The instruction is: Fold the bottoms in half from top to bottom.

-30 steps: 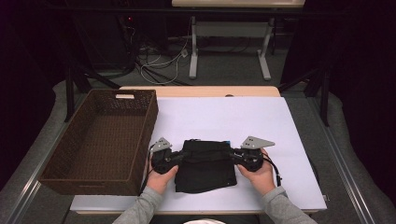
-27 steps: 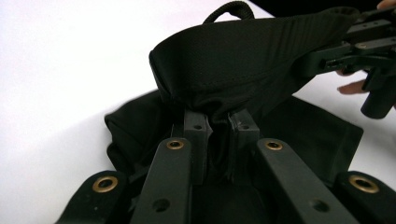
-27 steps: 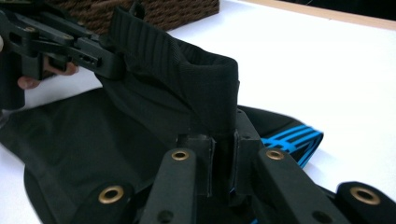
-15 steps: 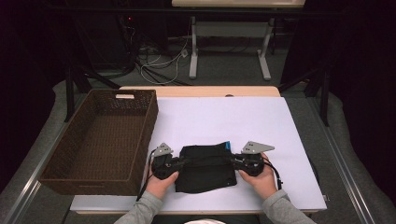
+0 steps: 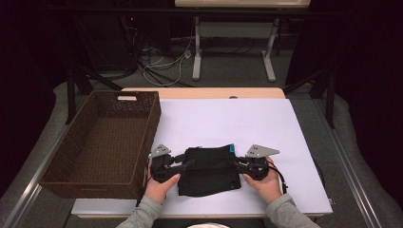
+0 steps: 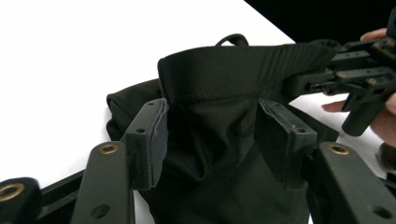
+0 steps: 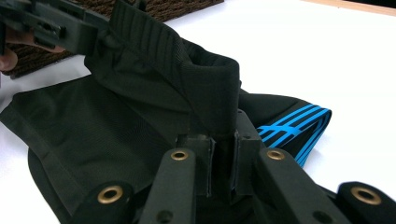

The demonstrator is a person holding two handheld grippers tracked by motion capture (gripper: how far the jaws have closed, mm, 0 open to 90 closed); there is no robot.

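Soft black ribbed-hem fabric garment (image 5: 209, 171), right hand-held gripper (image 7: 223, 163) pinching its fold, left hand-held gripper (image 6: 210, 140) just spread, woven basket (image 5: 102, 137)

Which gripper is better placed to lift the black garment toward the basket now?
Probably the right gripper: it is shut on the black garment. The left gripper has just been opening, cloth loose between its jaws, though nearer the basket.

- Folded black fabric garment (image 5: 209, 171) with ribbed waistband and blue striped elastic trim (image 7: 292, 128); lay on the white table near its front edge, just beside the brown basket.
- Waistband edge lifted, rest flat.
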